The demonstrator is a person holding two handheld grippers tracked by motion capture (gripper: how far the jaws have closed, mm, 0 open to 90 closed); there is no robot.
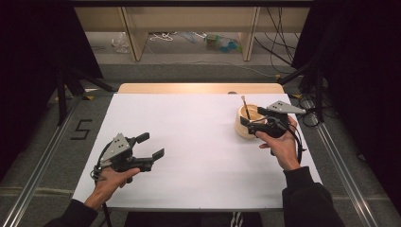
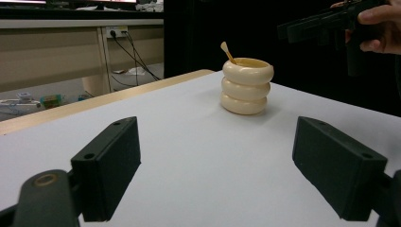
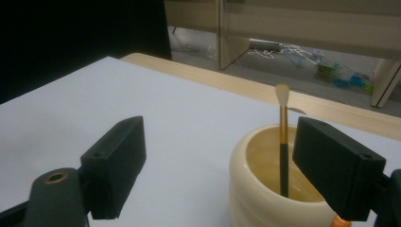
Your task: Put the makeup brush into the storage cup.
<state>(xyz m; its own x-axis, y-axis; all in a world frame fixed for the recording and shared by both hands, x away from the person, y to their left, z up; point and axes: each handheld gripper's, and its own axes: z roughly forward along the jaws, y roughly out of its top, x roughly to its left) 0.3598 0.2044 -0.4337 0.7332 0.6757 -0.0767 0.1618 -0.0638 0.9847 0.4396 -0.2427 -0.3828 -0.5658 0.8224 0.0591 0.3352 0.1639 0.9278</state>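
Brush and holder sit together at your right: the thin paintbrush [image 3: 283, 142], dark-handled with a gold ferrule and pale bristles, stands tip-up and leaning inside the cream-coloured ribbed pot of three stacked rings [image 1: 248, 124], which rests on the white table sheet [image 1: 198, 151] toward its far right side. Your right gripper [image 1: 250, 124] hangs just beside and over the pot's near rim, jaws spread wide with nothing between the pads; from its own camera the brush handle rises just left of the right-hand jaw, untouched. That placement reads as a tool kept close to the pot, either ready to take the brush or having let it go; the pictures cannot say which. Your left gripper [image 1: 150, 146] waits well apart over the near left of the sheet, its jaws also apart and empty, pointed across at the pot, probably kept out of the way. If you mean to lift the brush, centre the handle between the pads first, since it leans on the rim.
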